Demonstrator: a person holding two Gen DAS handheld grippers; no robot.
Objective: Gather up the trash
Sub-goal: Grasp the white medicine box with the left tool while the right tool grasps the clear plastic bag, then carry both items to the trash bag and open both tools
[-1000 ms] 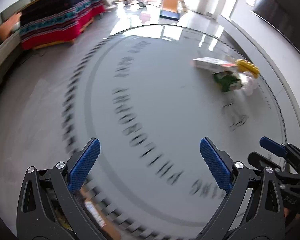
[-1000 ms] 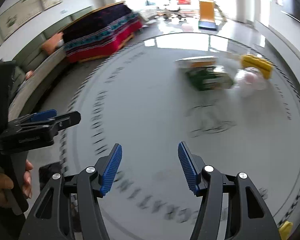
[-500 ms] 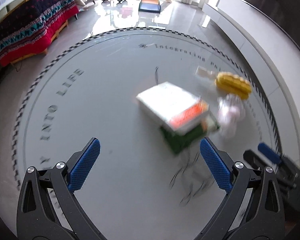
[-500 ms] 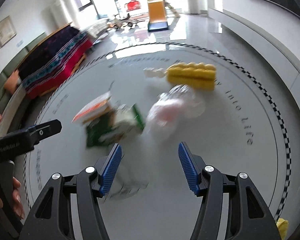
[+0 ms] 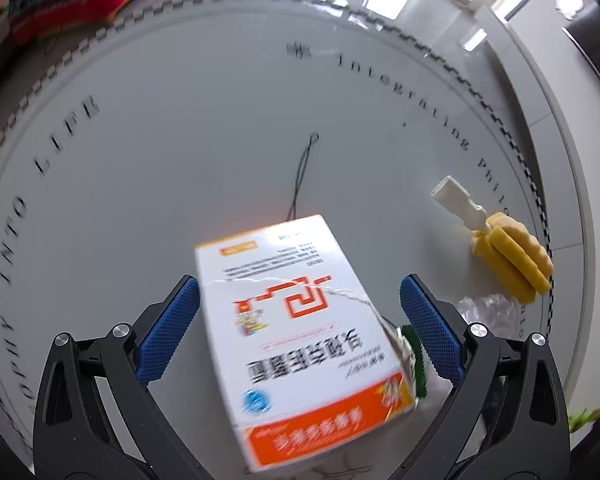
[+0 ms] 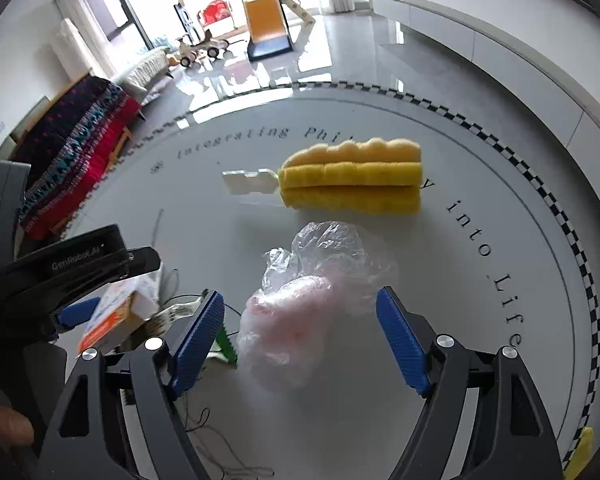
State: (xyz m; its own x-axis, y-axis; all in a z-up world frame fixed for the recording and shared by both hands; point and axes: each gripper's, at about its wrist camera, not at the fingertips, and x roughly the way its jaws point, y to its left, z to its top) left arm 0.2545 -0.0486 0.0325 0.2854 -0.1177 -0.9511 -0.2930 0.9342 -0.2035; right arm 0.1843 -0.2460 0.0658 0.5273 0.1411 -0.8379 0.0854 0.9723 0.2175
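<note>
A white and orange cardboard box lies on the round grey table, between the open fingers of my left gripper; a green packet sticks out from under its right side. In the right wrist view a crumpled clear plastic bag with something pink inside lies between the open fingers of my right gripper. The box and the left gripper's body show at the left there. A yellow sponge brush with a white handle lies just beyond the bag.
The table rim carries a checkered band and printed lettering. Thin dark thread lies on the table beyond the box. A sofa with a red and dark blanket stands at the left, a toy slide at the back.
Both grippers have moved forward and down to the trash pile. The box now sits between the left fingers and the plastic bag between the right fingers. Both stay open.
</note>
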